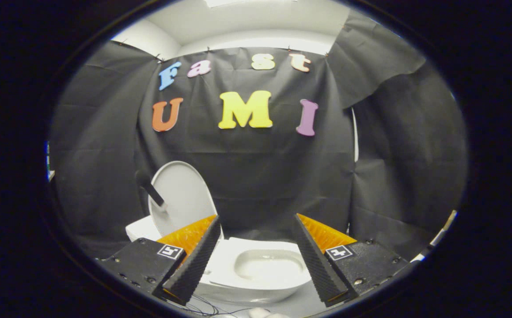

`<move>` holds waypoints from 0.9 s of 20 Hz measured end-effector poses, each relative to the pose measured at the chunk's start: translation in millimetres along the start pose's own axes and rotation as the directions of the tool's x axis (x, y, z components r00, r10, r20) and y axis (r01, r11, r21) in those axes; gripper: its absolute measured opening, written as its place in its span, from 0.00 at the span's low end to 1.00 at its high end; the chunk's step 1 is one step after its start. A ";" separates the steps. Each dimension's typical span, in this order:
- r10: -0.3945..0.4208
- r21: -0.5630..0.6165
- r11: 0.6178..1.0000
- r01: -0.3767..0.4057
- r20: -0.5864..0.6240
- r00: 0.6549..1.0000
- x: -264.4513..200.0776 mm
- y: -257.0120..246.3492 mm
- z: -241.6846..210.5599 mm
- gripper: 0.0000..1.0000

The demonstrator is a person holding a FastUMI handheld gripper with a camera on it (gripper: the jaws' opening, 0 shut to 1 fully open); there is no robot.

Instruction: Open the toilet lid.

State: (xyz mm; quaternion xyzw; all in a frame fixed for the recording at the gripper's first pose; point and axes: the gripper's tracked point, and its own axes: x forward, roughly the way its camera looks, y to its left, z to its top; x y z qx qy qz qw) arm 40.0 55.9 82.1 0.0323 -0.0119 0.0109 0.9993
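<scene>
Lid: the toilet lid (184, 199) stands raised, leaning back against the black cloth wall (260, 176) behind the left side of the toilet, beyond your left finger. A dark handle-like tab (152, 191) sticks out of its left edge.
Bowl: the toilet seat (256, 265) and its open bowl lie just ahead of and below the fingers, between them.
Fingers: your gripper (256, 256) has its fingers spread wide, with nothing between them; neither touches the lid or the seat.
Stage: judging from how things lie, the lid looks already up, so the step in hand is checking it and clearing away.
How to do it well: keep the fingers apart and off the porcelain; a knock on the lid could tip it forward again.
Watch: see that the lid rests settled against the wall; whether it leans past its balance point I cannot tell from here.
Risk: thin cables (202, 309) lie on the floor below the fingers; don't snag them.
</scene>
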 end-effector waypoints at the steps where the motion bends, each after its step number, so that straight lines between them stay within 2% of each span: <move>1: -0.012 0.015 1.000 0.012 -0.012 1.000 -2.9 -11.6 -11.4 1.00; 7: -0.067 0.028 0.997 0.069 -0.062 0.996 -6.6 -56.4 -63.2 1.00; 18: -0.084 0.031 0.996 0.086 -0.050 0.995 -13.7 -69.5 -70.5 1.00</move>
